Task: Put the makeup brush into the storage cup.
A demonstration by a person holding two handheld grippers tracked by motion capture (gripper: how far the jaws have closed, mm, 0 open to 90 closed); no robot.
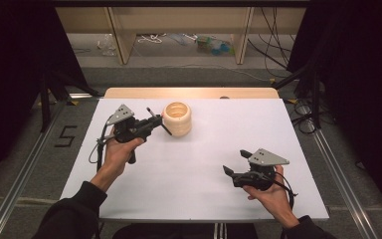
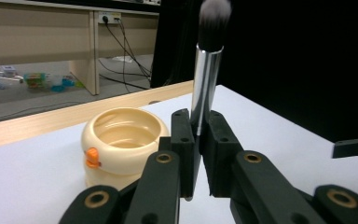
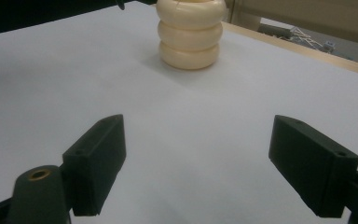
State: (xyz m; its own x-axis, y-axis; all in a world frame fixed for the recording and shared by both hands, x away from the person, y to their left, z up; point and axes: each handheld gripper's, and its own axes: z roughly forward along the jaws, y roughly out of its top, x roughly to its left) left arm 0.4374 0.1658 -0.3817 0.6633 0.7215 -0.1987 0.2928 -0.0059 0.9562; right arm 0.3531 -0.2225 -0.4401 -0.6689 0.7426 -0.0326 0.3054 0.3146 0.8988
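Observation:
A cream ribbed round holder (image 1: 177,118) stands upright on the white table (image 1: 199,164), its hollow top open (image 2: 121,140) and a small orange tab on its side. My left gripper (image 1: 155,123) hovers just left of the holder, shut on a makeup brush (image 2: 205,70) with a silver ferrule and dark bristles pointing up. In the high view the brush (image 1: 158,120) lies across the jaws beside the holder's rim. My right gripper (image 1: 236,162) is held at the table's right front, open and empty, facing the holder (image 3: 190,35) from a distance.
A wooden strip (image 1: 191,92) runs along the table's far edge. Beyond it are wooden shelf legs, cables and small items on the floor (image 1: 214,46). Metal rails (image 1: 25,164) flank the table on both sides.

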